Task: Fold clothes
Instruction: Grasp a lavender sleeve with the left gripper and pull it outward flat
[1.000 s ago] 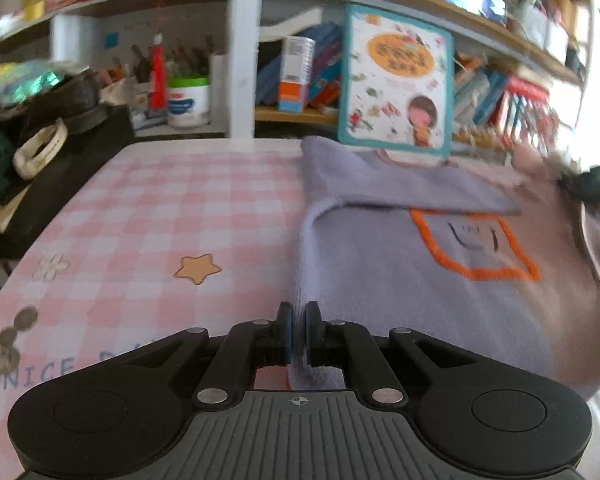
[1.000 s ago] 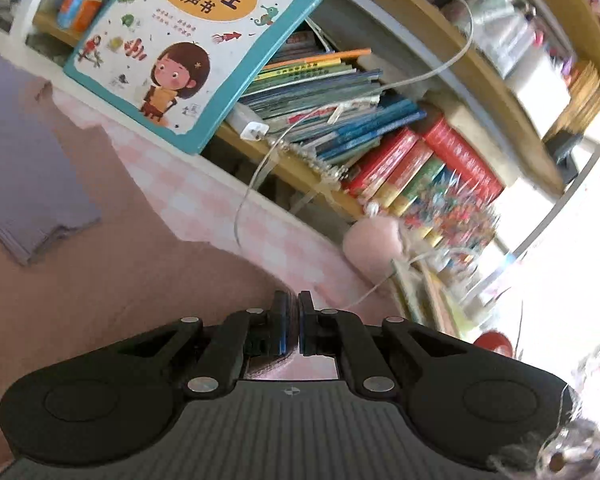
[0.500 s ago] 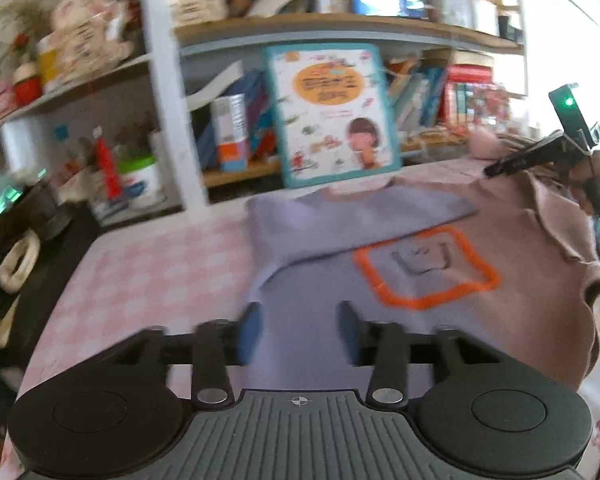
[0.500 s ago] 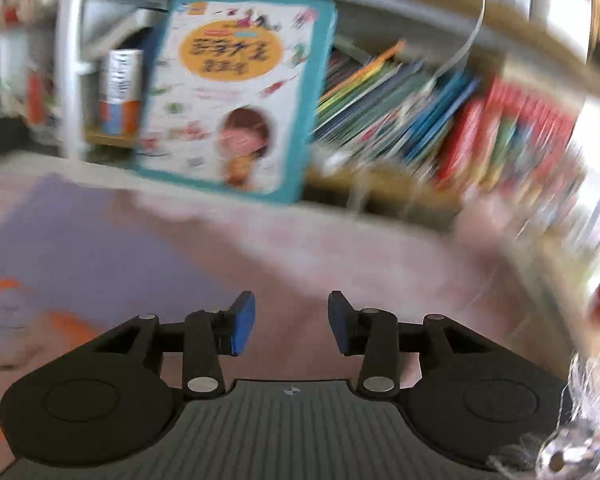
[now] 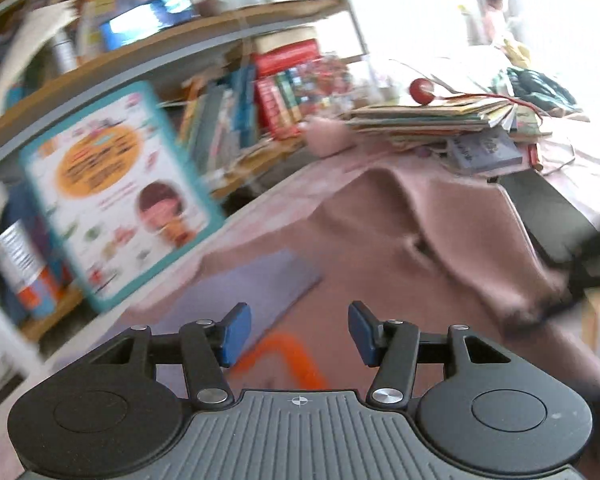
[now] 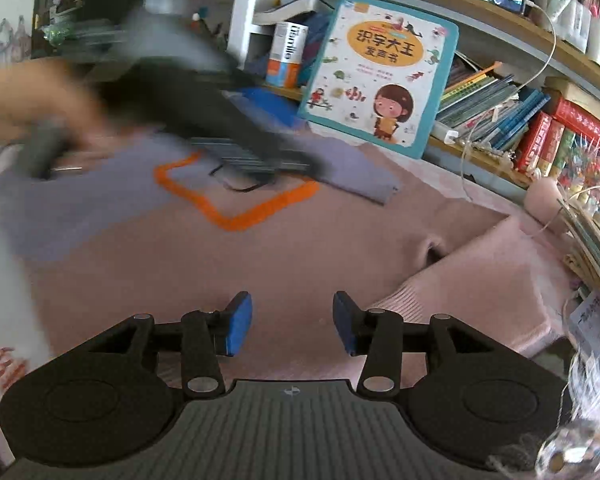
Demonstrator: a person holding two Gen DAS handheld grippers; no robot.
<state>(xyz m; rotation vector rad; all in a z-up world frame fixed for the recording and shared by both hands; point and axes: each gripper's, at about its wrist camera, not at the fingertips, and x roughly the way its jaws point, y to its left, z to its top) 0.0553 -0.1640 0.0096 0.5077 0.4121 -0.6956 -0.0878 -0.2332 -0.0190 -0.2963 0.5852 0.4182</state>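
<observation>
Your right gripper [image 6: 286,322] hung released, blue pads apart and holding nothing, just above the sweater [image 6: 260,248] spread on the counter [image 5: 296,188]. Your left gripper [image 5: 296,332] was released too, empty, and showed only as a blur over the sweater's far-left part in the right wrist view. From the right gripper the unfolded right sleeve [image 6: 480,276] lay near and to the right, its long axis running out toward the book pile [image 5: 432,116]; the right gripper looked the nearer one to it. The left sleeve [image 6: 360,172] was already laid across the chest, beside the orange square print [image 6: 236,208]. The sweater looked like a soft knit, lilac above and dusty pink below, with a small pucker in the pink part.
</observation>
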